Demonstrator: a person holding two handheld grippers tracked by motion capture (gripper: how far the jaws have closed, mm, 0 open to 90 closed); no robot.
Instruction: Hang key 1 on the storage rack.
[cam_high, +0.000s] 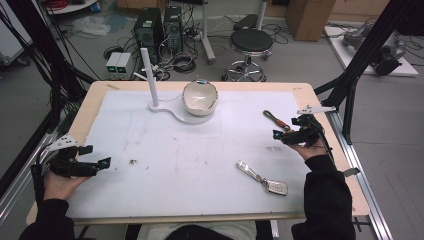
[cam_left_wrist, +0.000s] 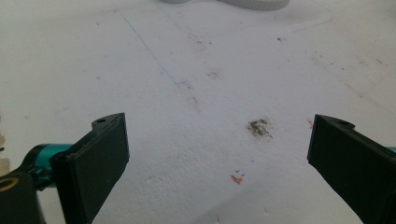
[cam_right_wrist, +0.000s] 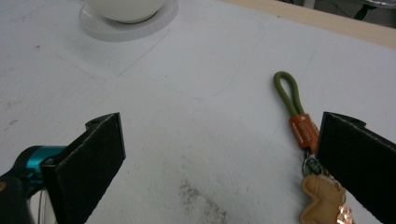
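Keychain (cam_right_wrist: 306, 154) partly behind a jaw and cut by bottom edge, bowl (cam_right_wrist: 125, 9) cropped at top

Two dark-sleeved forearms enter from the bottom edge. The left gripper (cam_high: 97, 156) is held low at the table's left side, jaws spread wide. The right gripper (cam_high: 286, 129) is held at the right side, jaws also spread wide.

Right gripper (cam_right_wrist: 219, 158) over the white table (cam_right_wrist: 196, 107), jaws wide apart.
A green-looped key strap (cam_right_wrist: 299, 116) with orange tag and tan charm lies just inside the right-hand jaw; a white bowl (cam_right_wrist: 123, 9) sits farther off.
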